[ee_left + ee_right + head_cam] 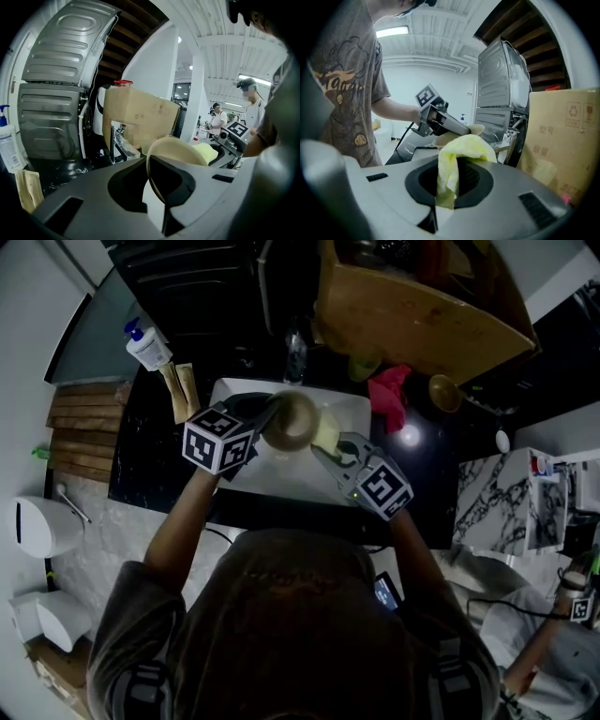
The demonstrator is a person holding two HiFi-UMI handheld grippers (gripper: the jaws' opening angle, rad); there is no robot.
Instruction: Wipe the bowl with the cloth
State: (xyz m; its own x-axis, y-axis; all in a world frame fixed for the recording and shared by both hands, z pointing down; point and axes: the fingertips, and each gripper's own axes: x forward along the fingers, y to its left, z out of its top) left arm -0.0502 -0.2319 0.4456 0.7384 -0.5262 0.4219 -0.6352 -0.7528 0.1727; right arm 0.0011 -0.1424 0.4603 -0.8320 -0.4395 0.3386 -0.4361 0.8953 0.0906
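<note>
My left gripper has its two jaws clamped on the rim of the one bowl, which is held on its side. My right gripper has its two jaws closed on one yellow cloth. A strip of the cloth hangs down between the jaws, and the bunched part above them meets the bowl.

Both grippers face each other, with the bowl and cloth between them, above the middle of one white sink. The sink is set in one dark countertop.

One chrome faucet stands at the sink's far edge. One red cloth lies on the countertop just beside the sink's far right corner. One pump bottle stands near the countertop's far left corner. One cardboard box sits beyond the sink's far edge, toward the right.
</note>
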